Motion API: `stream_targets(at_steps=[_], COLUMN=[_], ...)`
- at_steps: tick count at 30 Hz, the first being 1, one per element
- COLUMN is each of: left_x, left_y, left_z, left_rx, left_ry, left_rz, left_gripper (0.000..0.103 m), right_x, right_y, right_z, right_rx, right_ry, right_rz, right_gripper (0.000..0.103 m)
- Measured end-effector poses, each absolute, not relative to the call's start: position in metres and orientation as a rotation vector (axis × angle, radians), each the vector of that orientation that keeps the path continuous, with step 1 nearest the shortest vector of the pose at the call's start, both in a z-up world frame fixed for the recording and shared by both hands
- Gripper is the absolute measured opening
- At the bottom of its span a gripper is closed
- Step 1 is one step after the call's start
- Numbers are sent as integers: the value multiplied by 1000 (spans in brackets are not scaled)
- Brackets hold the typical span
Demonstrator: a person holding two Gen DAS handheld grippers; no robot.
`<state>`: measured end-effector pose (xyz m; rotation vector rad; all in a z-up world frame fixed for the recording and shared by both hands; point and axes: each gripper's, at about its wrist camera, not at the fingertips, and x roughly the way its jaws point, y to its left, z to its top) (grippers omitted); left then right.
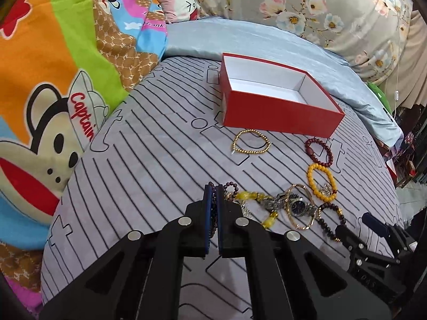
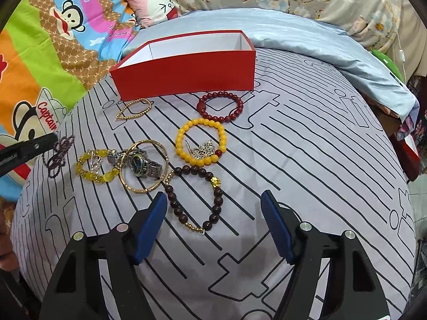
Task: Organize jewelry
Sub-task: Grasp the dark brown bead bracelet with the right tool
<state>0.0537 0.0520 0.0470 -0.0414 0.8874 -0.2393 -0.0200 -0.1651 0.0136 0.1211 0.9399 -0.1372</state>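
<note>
**Barely begun: one string pinched, box empty**

Left wrist view. At 6 o'clock, left tongs (image 1: 212, 195) pressed together on a string of purple beads (image 1: 231, 186). At 1 o'clock on the bed (image 1: 160, 146), red box (image 1: 280, 112) with a bare white inside as far as can be seen. So nothing stored yet, by the look of it. Just beside the box's near wall, a gold bead bracelet (image 1: 250, 131). Toward 3 o'clock, a red bracelet (image 1: 311, 149) and a yellow bracelet (image 1: 311, 178). Around 4 o'clock, a tangle of watch (image 1: 296, 204), bangle and pale yellow beads, hard to separate. Right tongs (image 1: 373, 225) squeezed against the rim at 4 o'clock; spread or not, impossible to tell from here.

Right wrist view. At 6 o'clock, right tongs (image 2: 213, 194) spread wide, a brown bead bracelet (image 2: 176, 204) lying between the pads, untouched by either. Box (image 2: 186, 74) at 12 o'clock, floor mostly hidden behind its near wall. Gold bead bracelet (image 2: 144, 99) touching or nearly touching that wall; red bracelet (image 2: 201, 105) near it. Yellow bracelet (image 2: 181, 138) at centre, ringing a small silver piece (image 2: 205, 149), too fine to identify. At 9 o'clock, watch (image 2: 137, 164) overlapped by a gold bangle (image 2: 138, 190), next to pale yellow beads (image 2: 88, 173). Left tongs (image 2: 40, 146) cut off at the 9 o'clock edge, purple beads (image 2: 61, 149) bunched at the tip.

Left to do, judging by this: every piece, the pinched string included.
</note>
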Motion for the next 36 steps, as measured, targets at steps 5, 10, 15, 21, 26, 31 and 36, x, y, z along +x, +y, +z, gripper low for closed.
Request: stream_targets(at_steps=[5, 10, 15, 21, 26, 31, 36], left_x=[48, 44, 42, 41, 40, 40, 47], left_y=[58, 56, 53, 53, 49, 43, 35], left_z=[39, 38, 39, 36, 40, 48, 66], left_rx=[-52, -50, -50, -57, -55, -53, -51], left_ry=[908, 911, 912, 923, 920, 910, 875], left_rz=[-230, -240, -245, -247, -255, -270, -279], left_gripper=[3, 3, 3, 3, 3, 3, 3], right_x=[-17, -13, -9, -7, -12, -16, -14], right_y=[-170, -171, -174, -180, -186, -189, -196], right_z=[10, 5, 1, 2, 10, 29, 56], right_rx=[133, 114, 116, 122, 156, 163, 169], right_ry=[958, 973, 980, 976, 955, 914, 855], right_rz=[-152, -154, -160, -163, -154, -150, -146], right_gripper=[58, 50, 42, 7, 7, 7, 7])
